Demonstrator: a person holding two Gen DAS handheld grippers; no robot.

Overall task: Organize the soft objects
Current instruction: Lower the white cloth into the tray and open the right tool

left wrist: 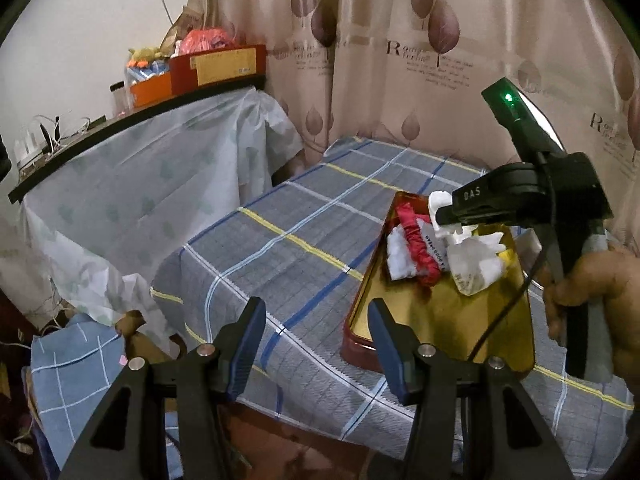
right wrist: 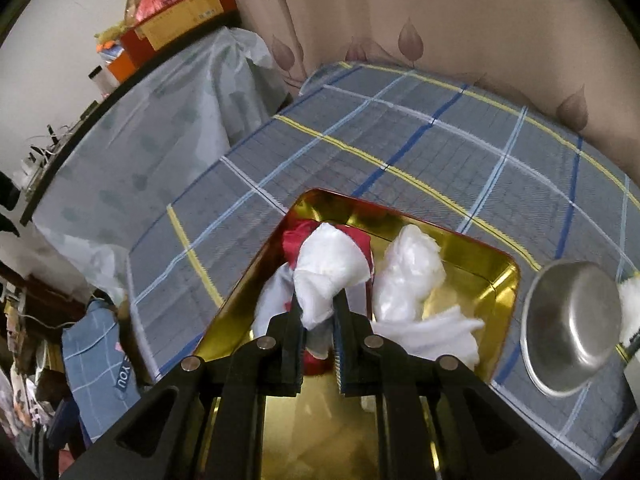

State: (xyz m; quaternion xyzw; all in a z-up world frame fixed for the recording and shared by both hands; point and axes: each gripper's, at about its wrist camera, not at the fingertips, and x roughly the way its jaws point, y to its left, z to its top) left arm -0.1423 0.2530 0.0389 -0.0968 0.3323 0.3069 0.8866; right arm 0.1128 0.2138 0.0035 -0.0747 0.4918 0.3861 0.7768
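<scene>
Soft white cloth [right wrist: 328, 264] is pinched between the fingers of the right gripper [right wrist: 318, 312], held up above the gold tin tray [right wrist: 496, 276]. Below it in the tray lie a red cloth [right wrist: 294, 236], a crumpled white plastic bag [right wrist: 408, 272] and another white rag [right wrist: 436, 332] near the tray's right wall. From the left wrist view the right gripper [left wrist: 440, 216] reaches in from the right over the far half of the tray [left wrist: 448, 320], whose near half shows bare gold floor.

The left gripper [left wrist: 316, 340] hangs with its fingers spread wide and nothing between them, near the front edge of the bed, just left of the tray's near corner.

The tray sits on the checked blanket [right wrist: 400, 128] close to the bed's front edge. A steel bowl [right wrist: 572, 320] stands just beside the tray's right side, apart from it. Behind and to the left of the tray, the blanket [left wrist: 280, 232] runs open to the curtain [left wrist: 400, 40] and to a shelf draped in pale plastic sheet [left wrist: 160, 184].
</scene>
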